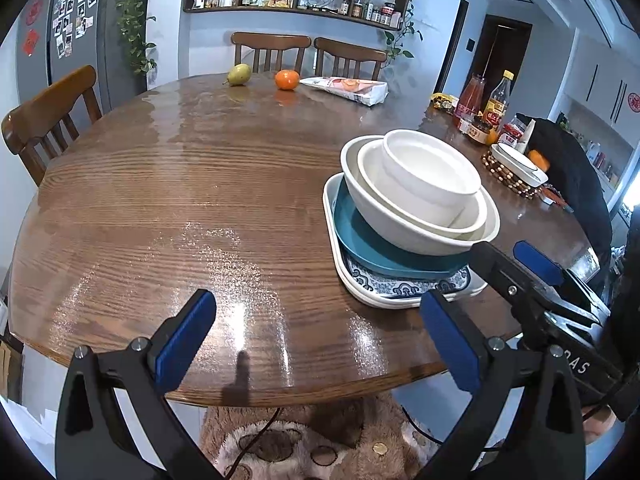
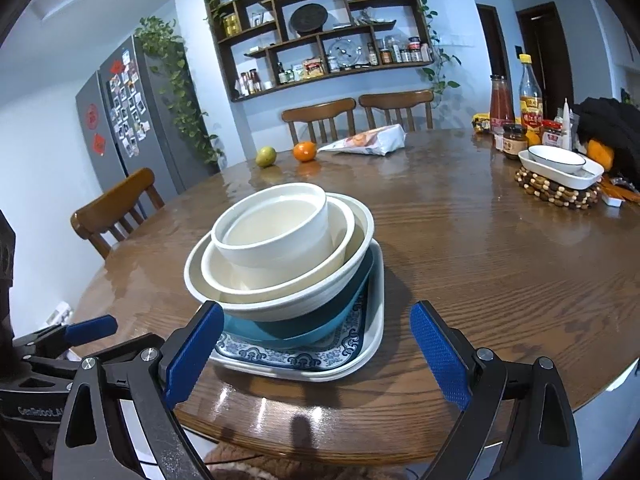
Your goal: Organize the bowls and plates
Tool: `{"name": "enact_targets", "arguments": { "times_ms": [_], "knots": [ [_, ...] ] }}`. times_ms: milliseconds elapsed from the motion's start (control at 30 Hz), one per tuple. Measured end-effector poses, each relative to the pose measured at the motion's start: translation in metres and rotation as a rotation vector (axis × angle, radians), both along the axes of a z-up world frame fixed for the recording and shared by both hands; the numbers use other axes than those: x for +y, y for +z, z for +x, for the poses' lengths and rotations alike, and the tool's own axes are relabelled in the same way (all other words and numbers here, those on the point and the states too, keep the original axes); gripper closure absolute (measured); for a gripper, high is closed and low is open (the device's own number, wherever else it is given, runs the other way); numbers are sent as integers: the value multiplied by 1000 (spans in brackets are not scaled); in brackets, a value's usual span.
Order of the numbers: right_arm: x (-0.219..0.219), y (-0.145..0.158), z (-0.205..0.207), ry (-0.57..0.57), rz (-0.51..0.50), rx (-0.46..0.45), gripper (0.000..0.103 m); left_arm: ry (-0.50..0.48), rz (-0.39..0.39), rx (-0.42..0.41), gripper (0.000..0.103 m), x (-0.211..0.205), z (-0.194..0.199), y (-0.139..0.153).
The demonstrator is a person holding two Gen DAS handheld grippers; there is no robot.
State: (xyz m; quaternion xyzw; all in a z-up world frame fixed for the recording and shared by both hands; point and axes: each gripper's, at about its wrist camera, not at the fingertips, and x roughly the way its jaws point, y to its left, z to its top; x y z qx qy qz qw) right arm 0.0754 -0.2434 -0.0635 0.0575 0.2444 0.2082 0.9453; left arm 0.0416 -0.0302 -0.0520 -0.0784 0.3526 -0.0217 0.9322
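Observation:
A stack of dishes stands on the wooden table (image 1: pixel 160 208). At the bottom lies a white square plate with a blue pattern (image 1: pixel 400 290) (image 2: pixel 304 358). On it sits a teal dish (image 1: pixel 360 240) (image 2: pixel 296 326), then three nested white bowls (image 1: pixel 420 200) (image 2: pixel 280 248). My left gripper (image 1: pixel 320 340) is open over the table's near edge, to the left of the stack. My right gripper (image 2: pixel 316 348) is open just in front of the stack, with the plate's near edge between its fingers' line. Each gripper shows in the other's view, at the frame edge.
A white dish holding a bowl (image 2: pixel 560 164) rests on a beaded trivet (image 2: pixel 556 192) at the right, beside bottles and jars (image 2: pixel 528 100). A pear (image 1: pixel 239 75), an orange (image 1: pixel 287 79) and a packet (image 1: pixel 348 88) lie at the far side. Chairs surround the table.

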Motion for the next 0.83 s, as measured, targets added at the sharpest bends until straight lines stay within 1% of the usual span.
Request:
{"name": "enact_targets", "arguments": {
  "times_ms": [833],
  "knots": [
    [0,0,0,3,-20,-1,8,0,-11,-1,1,0,-8,1]
  ]
}}
